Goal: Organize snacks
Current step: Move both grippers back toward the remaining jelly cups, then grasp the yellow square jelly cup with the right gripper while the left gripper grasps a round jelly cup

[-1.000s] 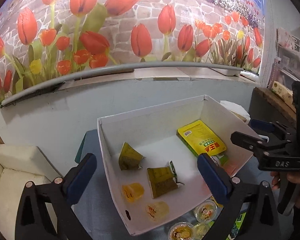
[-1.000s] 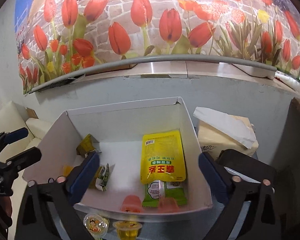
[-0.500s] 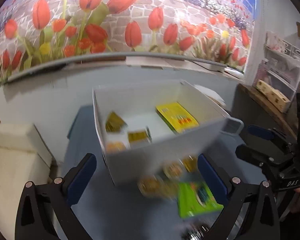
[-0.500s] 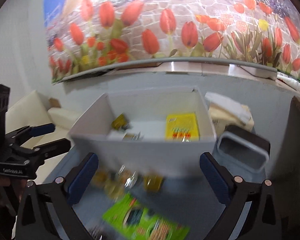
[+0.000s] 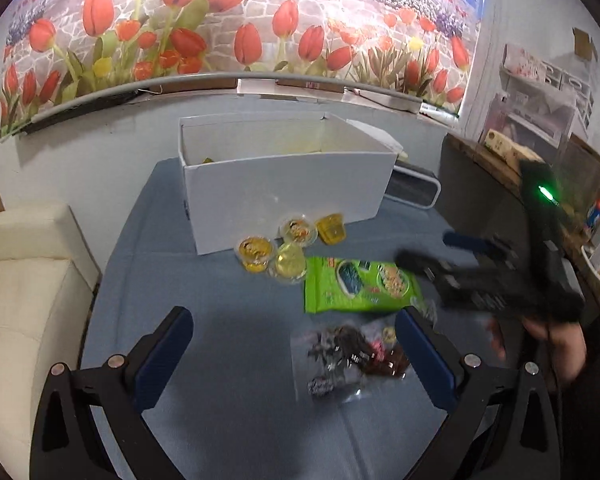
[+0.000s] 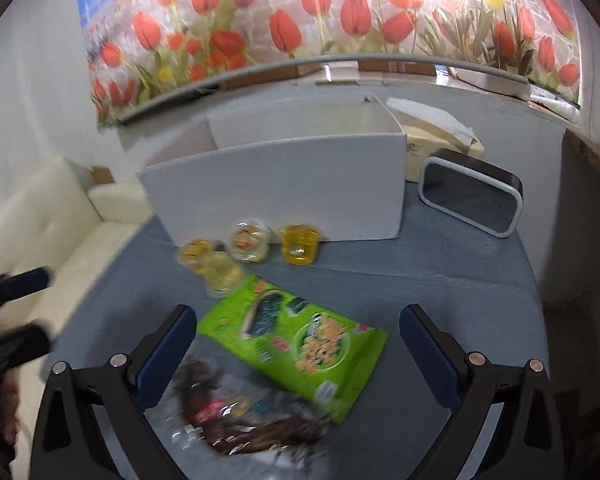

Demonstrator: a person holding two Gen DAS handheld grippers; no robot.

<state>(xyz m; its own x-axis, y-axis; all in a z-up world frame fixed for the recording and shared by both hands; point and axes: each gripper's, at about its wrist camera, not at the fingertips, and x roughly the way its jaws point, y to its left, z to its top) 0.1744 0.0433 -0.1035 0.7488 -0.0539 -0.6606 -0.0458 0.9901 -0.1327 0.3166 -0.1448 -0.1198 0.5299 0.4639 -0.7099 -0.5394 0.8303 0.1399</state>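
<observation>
Tulip mural (image 5: 228, 36) behind, blue-grey tabletop (image 5: 228, 320) below. White box (image 5: 284, 184) upright at the far side, contents hidden behind its front wall. Green snack bag (image 6: 296, 344) flat mid-table, overlapping a clear packet of dark wrapped sweets (image 6: 244, 416). Four jelly cups (image 5: 288, 246) clustered just beside the box front.

Left gripper (image 5: 292, 348) and right gripper (image 6: 300, 340) both spread wide, empty, hovering above the packets.

Likely snags: pinching both overlapped packets at once; slippery film sliding from the pads; a careless sweep knocking the small cups over or nudging the light box; both tools colliding over the same packet.
</observation>
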